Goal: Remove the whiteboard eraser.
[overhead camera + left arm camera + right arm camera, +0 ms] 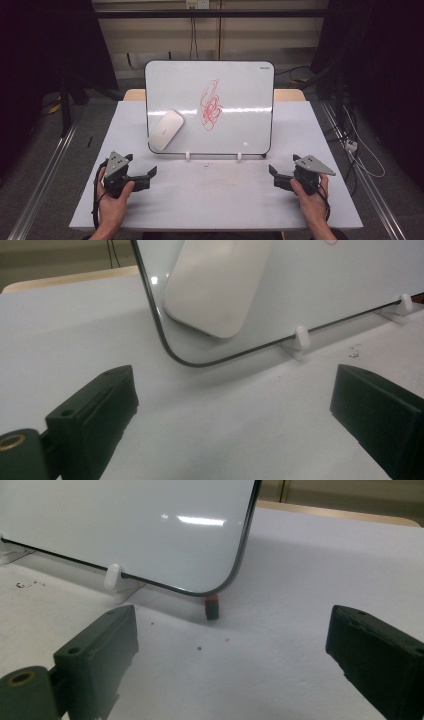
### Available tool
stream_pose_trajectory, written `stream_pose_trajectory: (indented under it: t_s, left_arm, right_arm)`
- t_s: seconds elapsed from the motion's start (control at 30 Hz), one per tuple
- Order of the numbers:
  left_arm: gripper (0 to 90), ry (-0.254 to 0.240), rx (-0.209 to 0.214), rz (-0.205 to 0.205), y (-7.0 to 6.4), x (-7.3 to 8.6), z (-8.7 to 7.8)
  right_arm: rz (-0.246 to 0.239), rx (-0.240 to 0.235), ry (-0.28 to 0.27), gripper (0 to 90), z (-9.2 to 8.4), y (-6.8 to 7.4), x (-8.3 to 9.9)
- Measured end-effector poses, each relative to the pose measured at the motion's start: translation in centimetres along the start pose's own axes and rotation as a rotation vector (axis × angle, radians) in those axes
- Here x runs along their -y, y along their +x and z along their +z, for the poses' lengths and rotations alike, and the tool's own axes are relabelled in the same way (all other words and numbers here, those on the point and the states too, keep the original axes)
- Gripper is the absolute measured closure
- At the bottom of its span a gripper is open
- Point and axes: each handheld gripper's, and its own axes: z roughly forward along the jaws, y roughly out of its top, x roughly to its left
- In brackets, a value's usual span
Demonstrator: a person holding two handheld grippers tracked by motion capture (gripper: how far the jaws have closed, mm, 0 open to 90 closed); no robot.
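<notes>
Left claw [151, 176]: we find the jaws spread wide with nothing between them — it rests low on the tabletop [215, 200], near the front left.
Right claw [273, 175]: jaws likewise wide apart, nothing held, at the front right.
Whiteboard [240, 85]: propped upright on two white clips at mid-tabletop, bearing a red scribble [211, 106].
Eraser [165, 130]: white, oval — it clings to the whiteboard's lower left corner, just beyond the left claw.
Small red-and-black piece [212, 606]: under the board's lower right corner.

I hold my left gripper [150, 176] lower left and right gripper [273, 176] lower right, fingers [95, 412] spread wide, empty.
</notes>
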Motion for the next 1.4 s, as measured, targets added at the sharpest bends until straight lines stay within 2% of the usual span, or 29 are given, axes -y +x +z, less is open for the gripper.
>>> stream_pose_trajectory:
  t_s: [0.2, 0.33, 0.4, 0.5, 0.63, 0.77, 0.87, 1.1, 1.23, 1.3, 1.4]
  left_arm:
    - [4.8, 0.017, 0.001, 0.008, -0.1, -0.1, 0.2]
    - [6.1, 0.029, -0.007, -0.004, -0.1, -0.1, 0.3]
    - [6.6, 0.038, 0.01, -0.008, 0.1, -0.2, 0.4]
    - [6.8, 0.055, 0.011, 0.013, 0.3, -0.3, 0.5]
    - [7.0, 0.057, 0.011, -0.014, 0.6, -0.8, 0.3]
    - [7.0, 0.054, 0.022, -0.017, 0.9, -1.6, 0.2]
    - [7.0, 0.048, 0.022, 0.004, 0.9, -2.4, 0.3]
    - [6.5, 0.076, 0.039, 0.06, 0.0, -3.7, 1.1]
    - [7.5, 0.088, 0.051, 0.075, -0.2, -4.4, 1.6]
    - [8.7, 0.093, 0.037, 0.101, -0.4, -5.1, 1.9]
    - [10.8, 0.094, 0.038, 0.114, -0.5, -5.4, 2.3]
  right_arm:
    - [0.006, -0.006, 0.002, 6.5, 0.0, -0.2, 0.0]
    - [0.012, -0.006, 0.003, 6.5, 0.1, -0.2, 0.1]
    - [0.009, -0.005, 0.005, 6.5, 0.1, -0.2, 0.1]
    - [0.007, -0.006, 0.005, 6.3, 0.0, -0.2, 0.0]
    - [0.008, -0.004, 0.003, 6.2, 0.0, -0.2, 0.0]
    - [0.006, -0.008, 0.007, 6.2, 0.1, -0.1, 0.0]
    - [0.003, -0.015, 0.006, 6.2, 0.1, -0.1, 0.0]
    - [0.004, -0.014, 0.007, 6.2, 0.2, -0.2, 0.0]
    - [0.002, -0.013, 0.008, 6.2, 0.3, -0.1, 0.0]
    - [0.002, -0.013, 0.011, 6.3, 0.3, -0.1, 0.0]
    - [0.002, -0.011, 0.01, 6.3, 0.3, -0.1, 0.0]
